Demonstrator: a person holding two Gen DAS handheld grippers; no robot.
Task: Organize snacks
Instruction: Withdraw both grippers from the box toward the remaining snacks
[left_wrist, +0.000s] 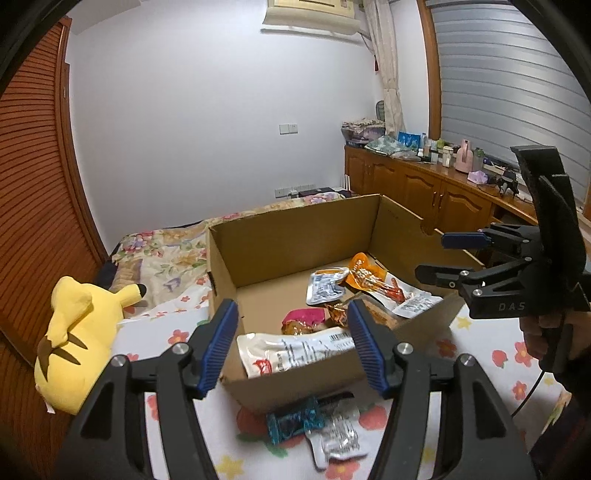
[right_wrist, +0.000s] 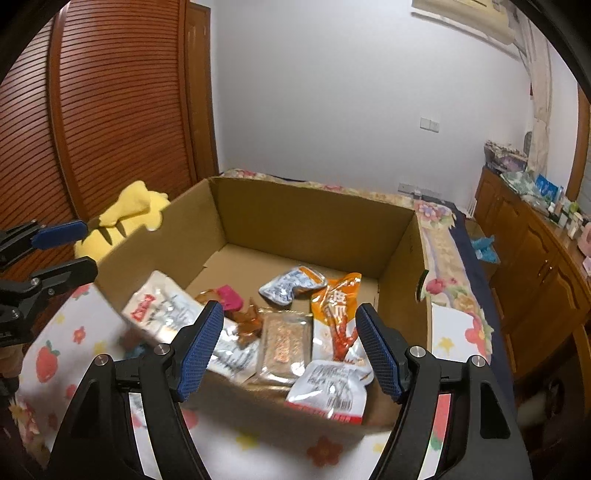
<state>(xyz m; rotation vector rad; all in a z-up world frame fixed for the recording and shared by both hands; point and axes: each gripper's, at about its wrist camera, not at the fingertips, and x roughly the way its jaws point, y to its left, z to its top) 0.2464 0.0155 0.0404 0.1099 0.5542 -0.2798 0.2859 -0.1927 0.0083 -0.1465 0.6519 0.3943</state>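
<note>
An open cardboard box (left_wrist: 295, 236) (right_wrist: 310, 218) sits on a flowered bedsheet and holds several snack packets: an orange packet (left_wrist: 364, 275) (right_wrist: 334, 302), a white packet (left_wrist: 295, 350) (right_wrist: 162, 306), a pink one (left_wrist: 304, 319) (right_wrist: 229, 297) and a brown bar (right_wrist: 282, 341). A blue packet (left_wrist: 291, 421) and a clear silver packet (left_wrist: 340, 434) lie on the sheet in front of the box. My left gripper (left_wrist: 293, 347) is open and empty above the box's near wall. My right gripper (right_wrist: 290, 347) (left_wrist: 432, 258) is open and empty over the box's near right side.
A yellow plush toy (left_wrist: 74, 336) (right_wrist: 125, 218) lies left of the box. A louvred wooden wardrobe (left_wrist: 33, 184) stands at the left. A wooden cabinet (left_wrist: 424, 188) with bottles and clutter runs along the right under a shuttered window.
</note>
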